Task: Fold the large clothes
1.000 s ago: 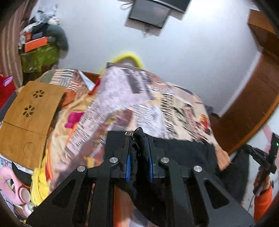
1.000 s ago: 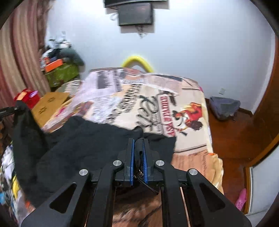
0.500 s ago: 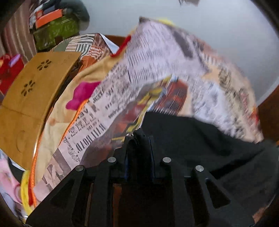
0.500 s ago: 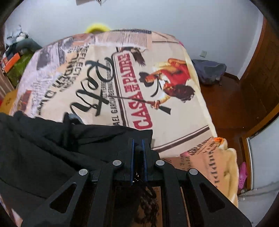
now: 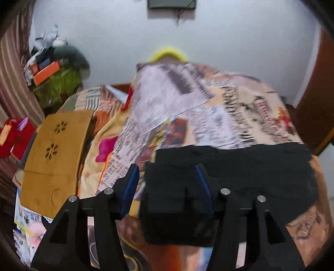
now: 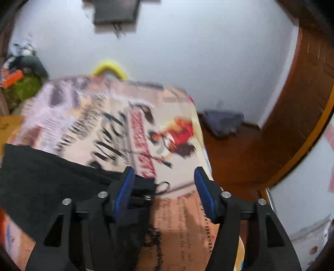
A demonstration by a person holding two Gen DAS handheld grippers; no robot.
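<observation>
My left gripper (image 5: 166, 183) stands with its blue-padded jaws apart; they have just been opening. A fold of the large black cloth garment (image 5: 240, 166) sits between them, bunched against the right-hand pad, with a clear gap on the left-hand pad, so nothing is clamped. The picture is blurred, so I cannot tell whether the cloth actually touches that pad.

My right gripper (image 6: 163, 187) likewise has its blue-padded jaws apart, and they too have just been opening. The garment's corner lies beside the left-hand pad, with a small metal ring (image 6: 161, 186) and a drawcord end showing in the gap. The right-hand pad is free of cloth. No pad presses on the fabric.

The black garment lies spread across the near part of the bed, on the printed newspaper-pattern bedspread (image 5: 187, 100), reaching from my left gripper across toward the bed's right edge. In the right wrist view it occupies the lower left of the bed (image 6: 41, 173).

A tan wooden lap tray with flower-shaped cut-outs (image 5: 54, 150) rests beside the bed on the left. A dark screen (image 5: 172, 4) hangs on the white wall beyond. A grey bundle of cloth (image 6: 224, 123) lies on the brown wooden floor (image 6: 240, 156) by the far right corner.
</observation>
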